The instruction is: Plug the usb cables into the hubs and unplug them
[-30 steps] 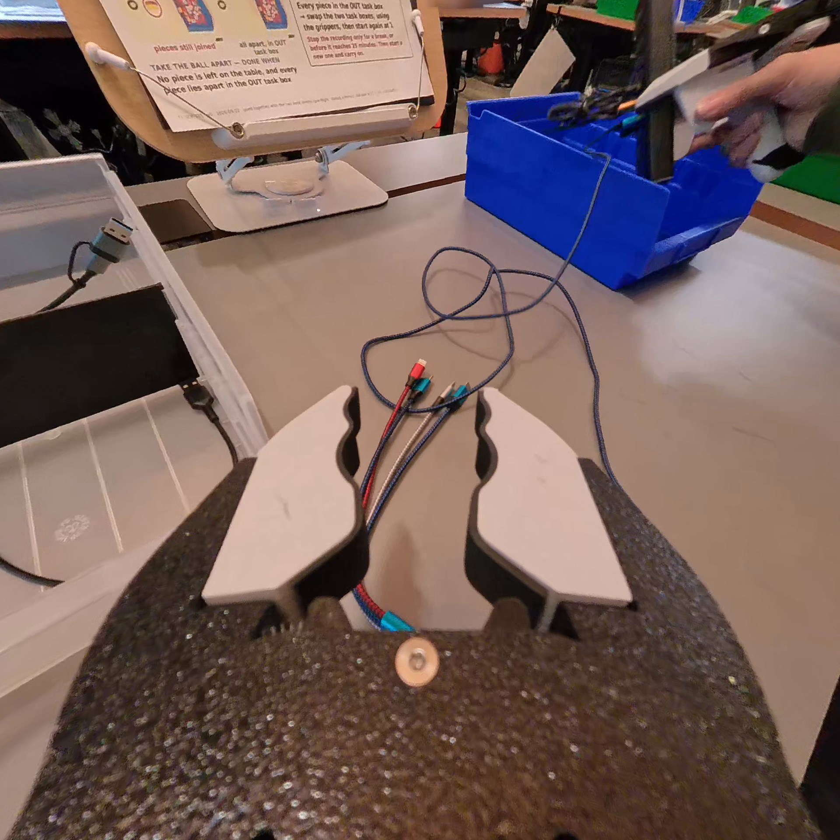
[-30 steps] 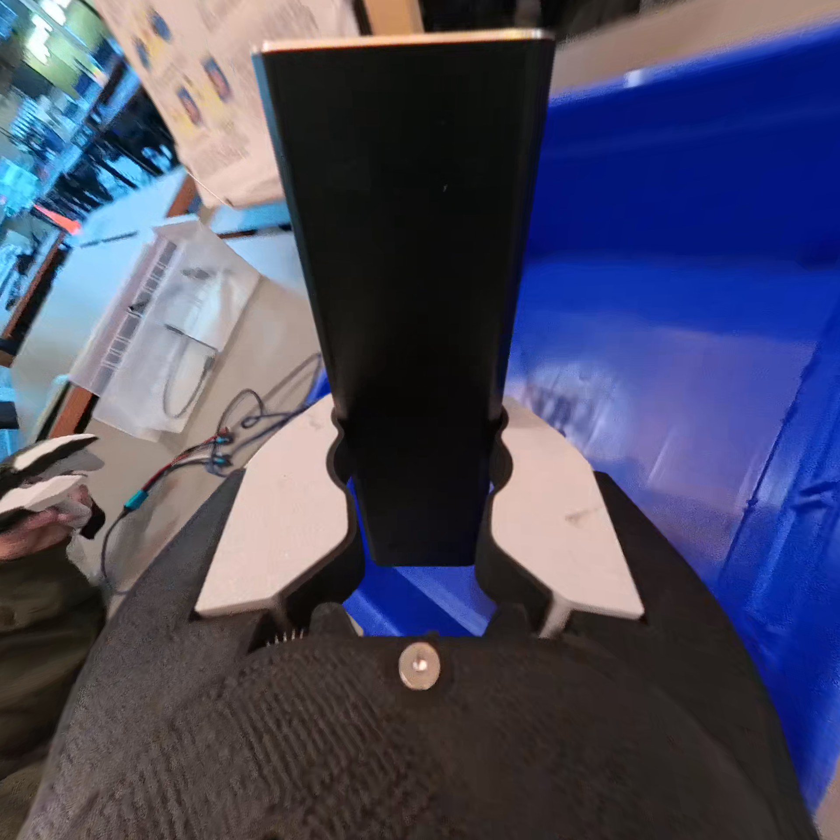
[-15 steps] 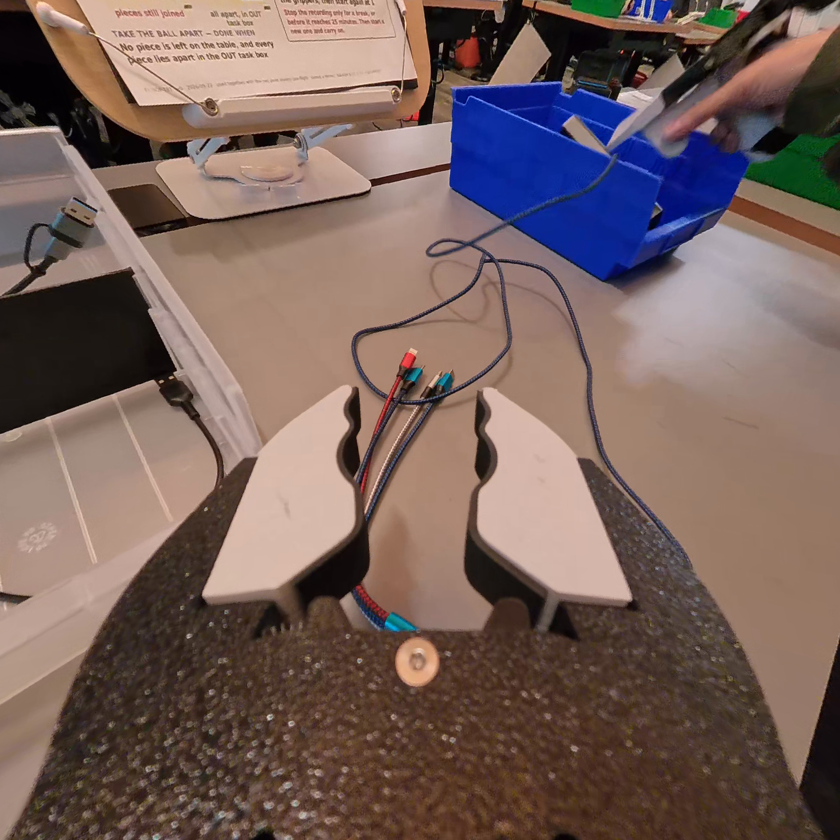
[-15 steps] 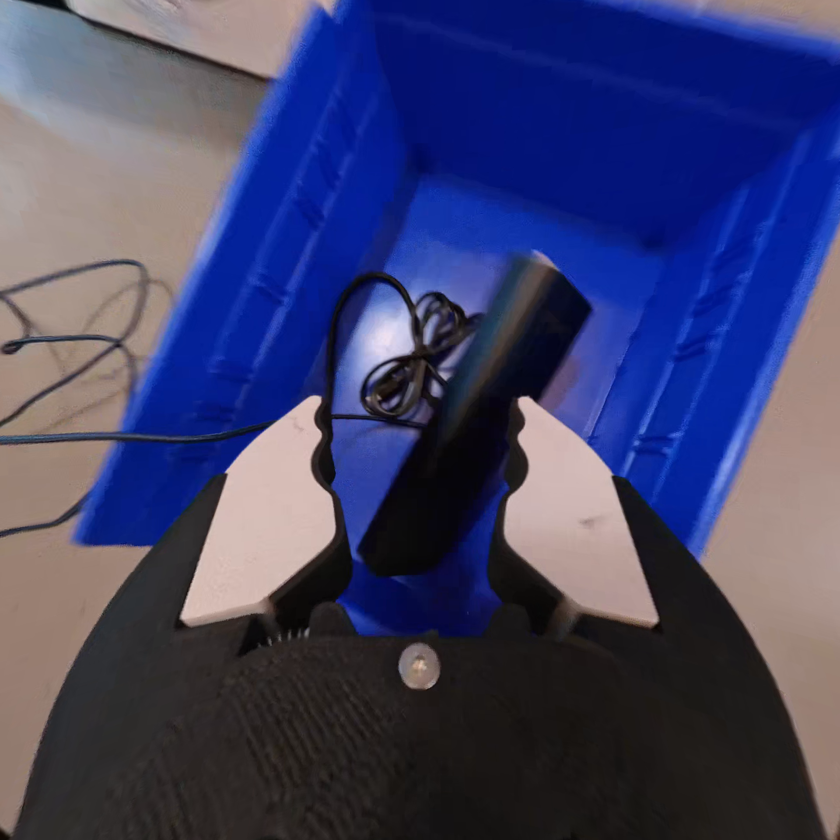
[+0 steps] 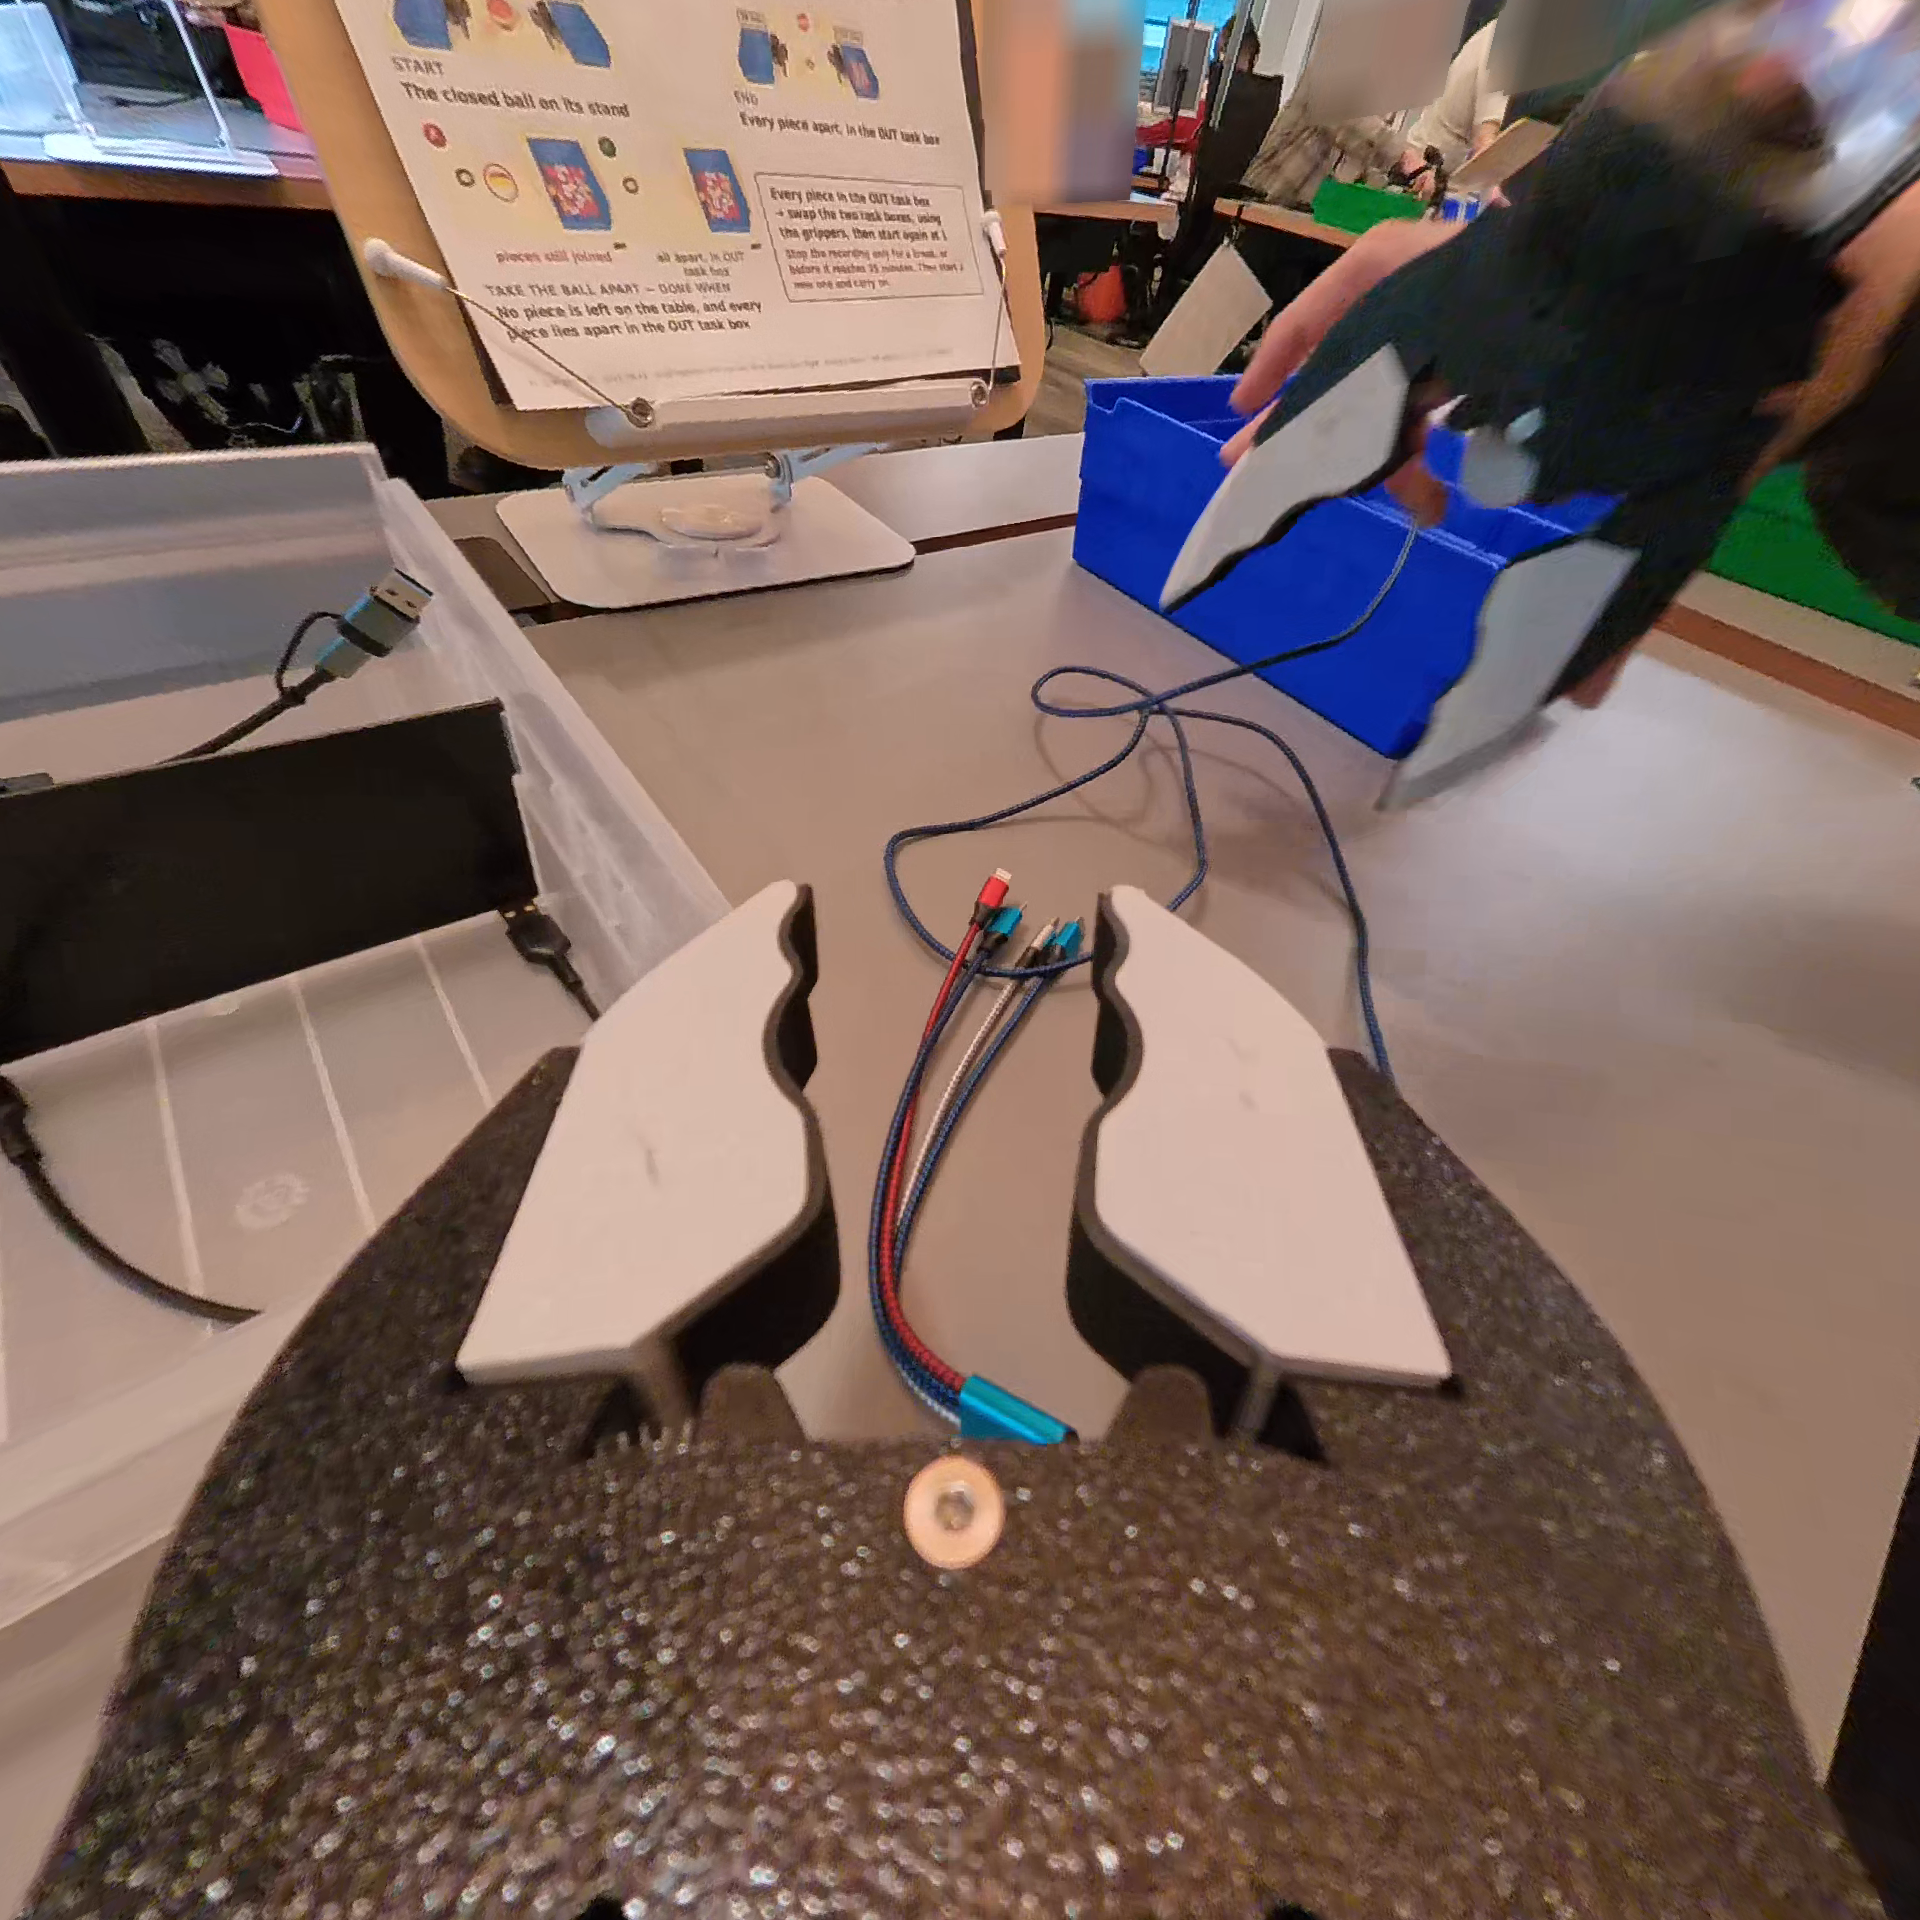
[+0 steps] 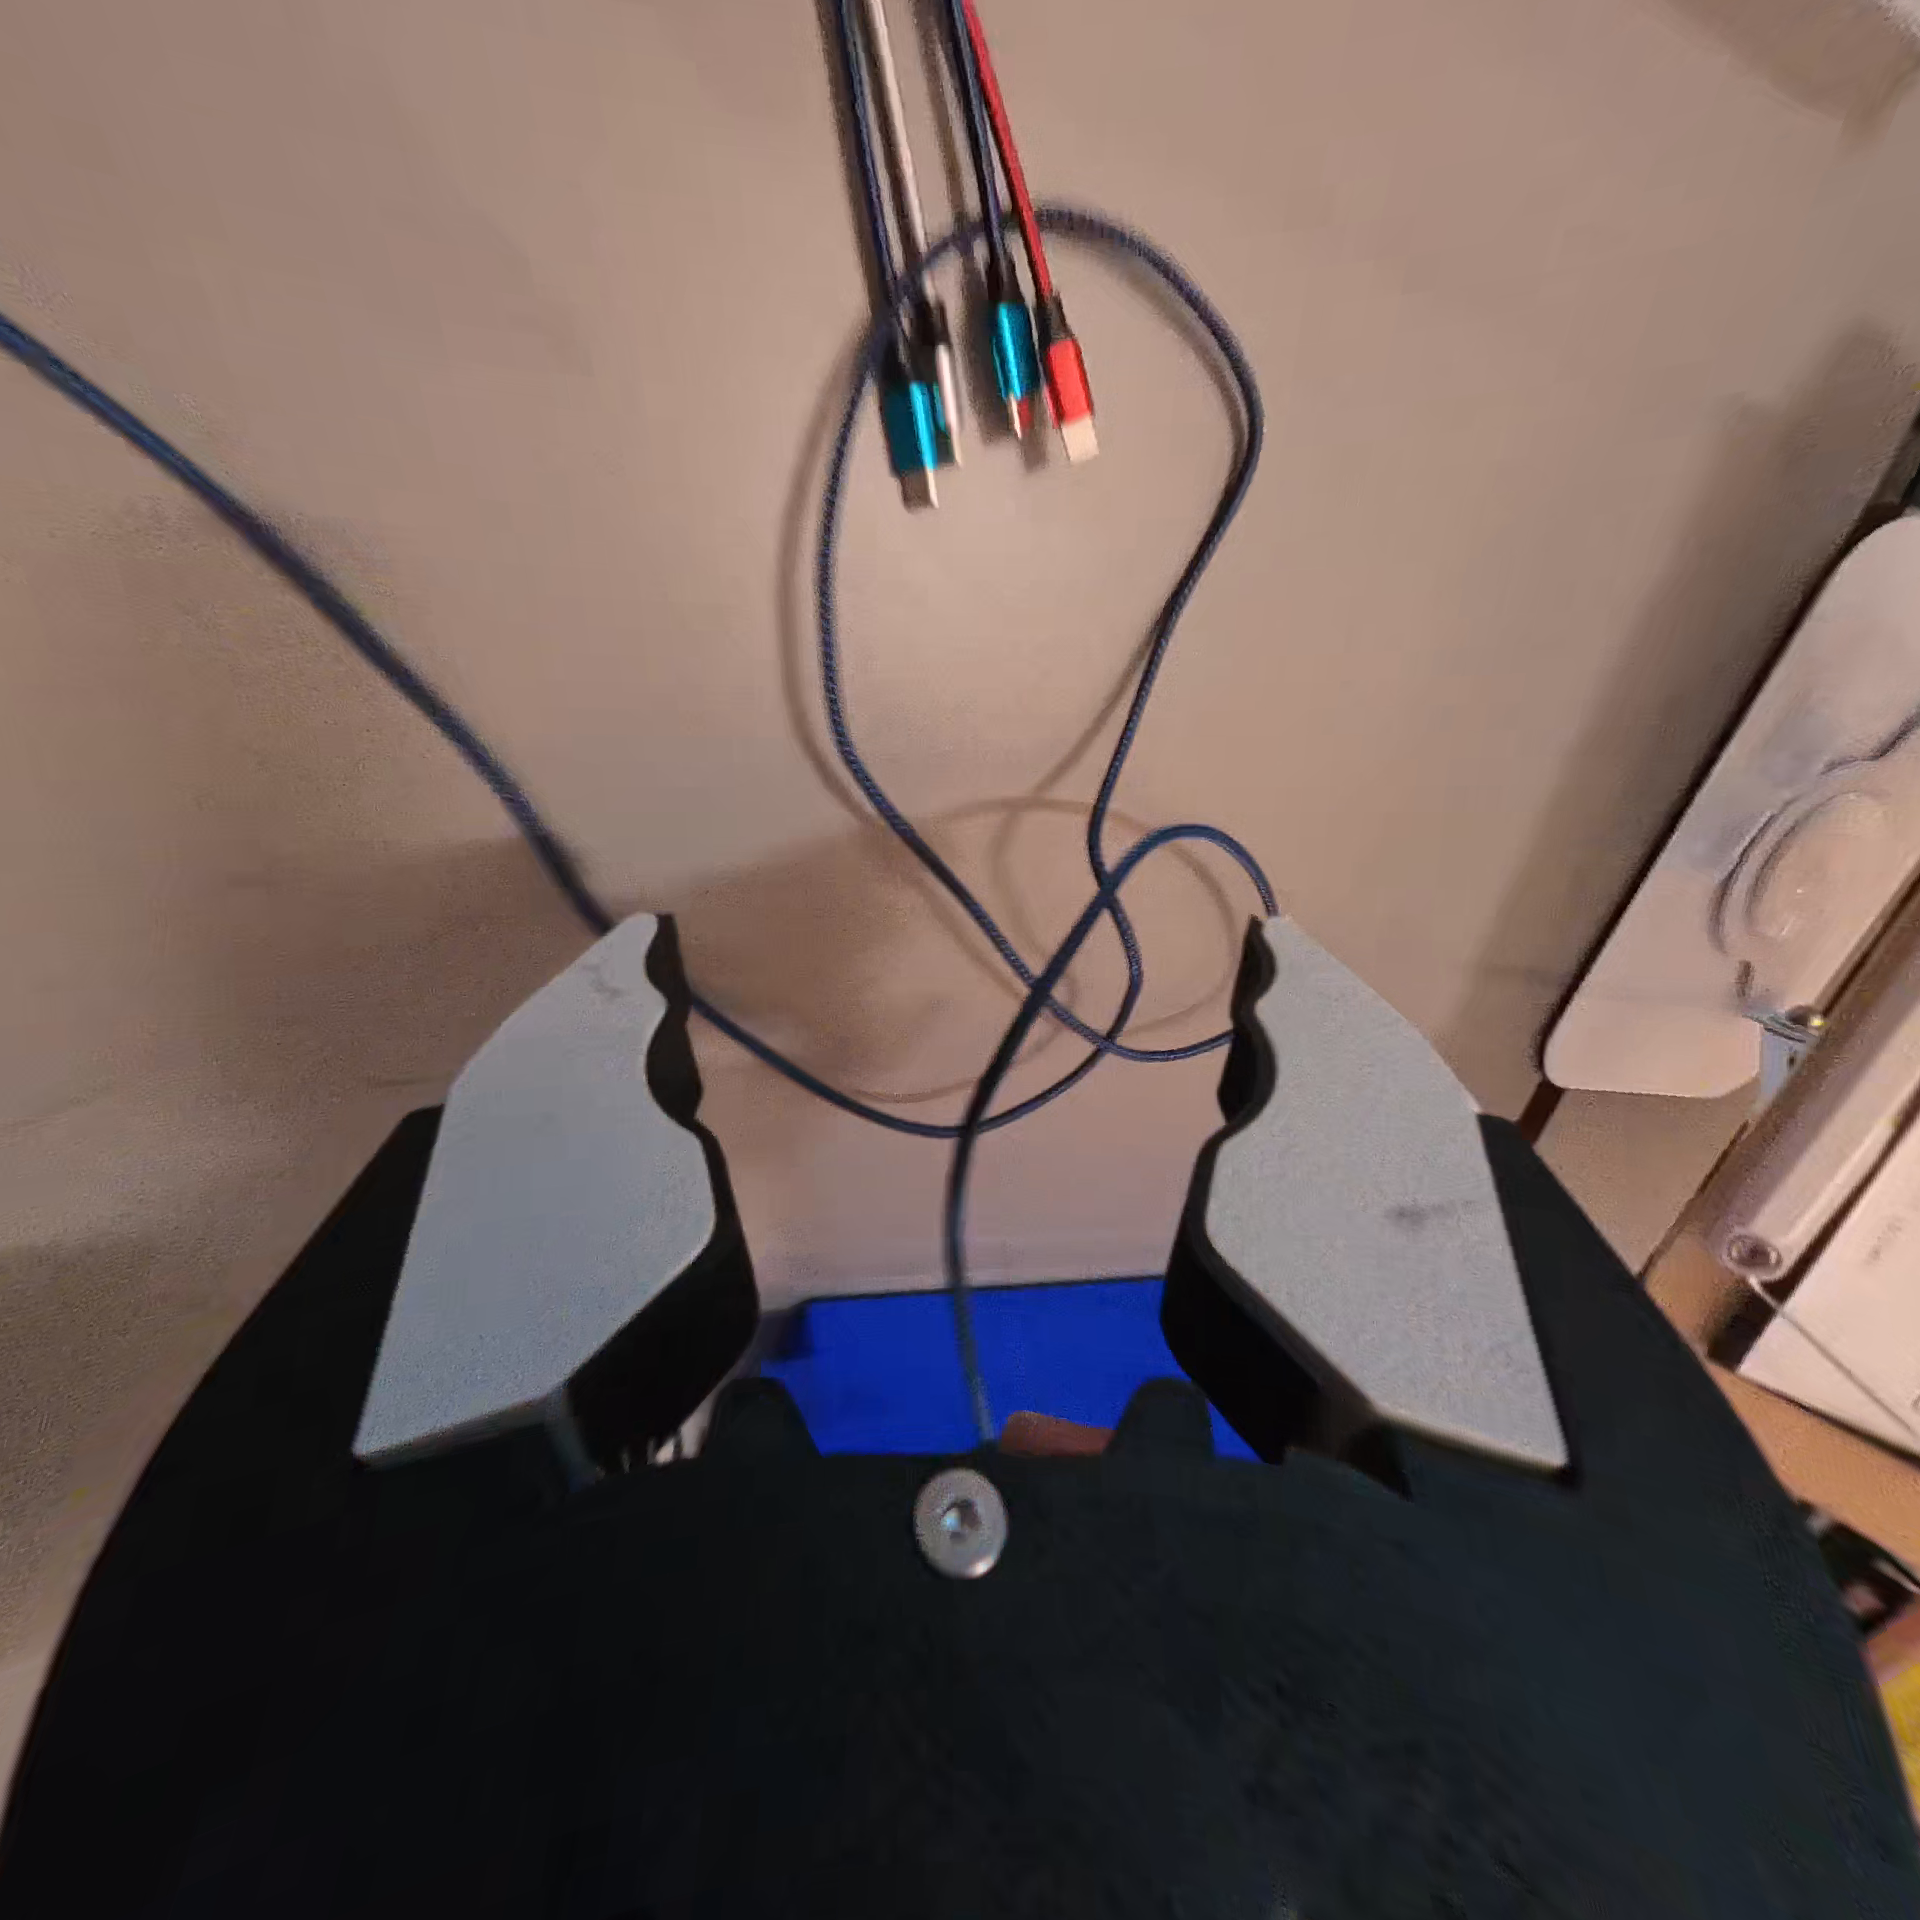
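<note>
Both grippers stand released, the left gripper point(image 5: 951, 935) low at the frame's centre straddling the multi-plug usb cables point(image 5: 940, 1091) lying on the counter point(image 5: 1558, 1039), seemingly ready to pinch them, while the right gripper point(image 5: 1392, 623) hovers empty at upper right over the blue bin point(image 5: 1299, 582)

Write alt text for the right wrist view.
The open right gripper hangs empty over a beige table, above a looped blue braided cable trailing back into a blue bin. Ahead lie four short cable plugs, teal, silver and red.
</note>
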